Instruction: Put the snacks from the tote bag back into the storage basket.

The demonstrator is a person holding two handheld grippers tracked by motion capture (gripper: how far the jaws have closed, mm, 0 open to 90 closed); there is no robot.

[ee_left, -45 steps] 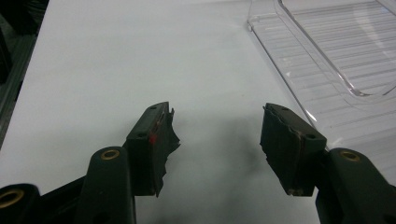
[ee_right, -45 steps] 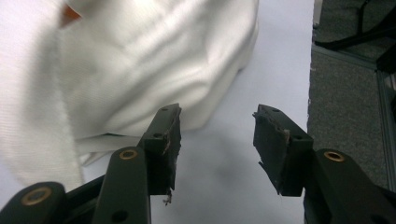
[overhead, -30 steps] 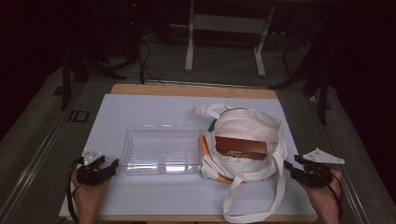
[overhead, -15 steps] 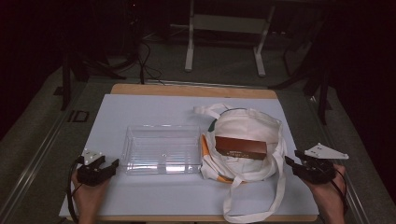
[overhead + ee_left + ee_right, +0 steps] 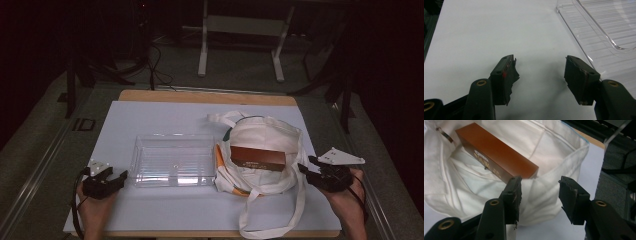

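High view: a white sheet [image 5: 165, 210] covers most of the wooden tabletop [image 5: 200, 96], whose far edge shows as a bare strip. At mid-sheet lies a clear plastic tray [image 5: 172, 160], empty, its long axis running left to right. Touching the tray's right end is a white cloth tote bag [image 5: 265, 135], lying flat with its mouth open upward and its long straps [image 5: 300, 200] trailing toward the near edge; an orange item [image 5: 220, 157] protrudes at the bag's left edge, too little of it visible to identify. On the bag rests a brown rectangular box [image 5: 257, 157], long axis left to right, nearly parallel to the tray. The left gripper [image 5: 111, 176], held in the left hand [image 5: 92, 207], sits low on the sheet just beside the tray's near left corner, jaws spread and pointing toward the tray; in the left gripper view the left gripper [image 5: 540, 72] holds nothing, with the tray's rim [image 5: 579, 40] beside its right-hand jaw. The right gripper [image 5: 306, 166], held in the right hand [image 5: 345, 205], points left at the bag's right side. In the right gripper view the right gripper [image 5: 540, 190] has its jaws spread and empty before the bag's cloth [image 5: 549, 152], with the box [image 5: 496, 152] lying diagonally beyond them.
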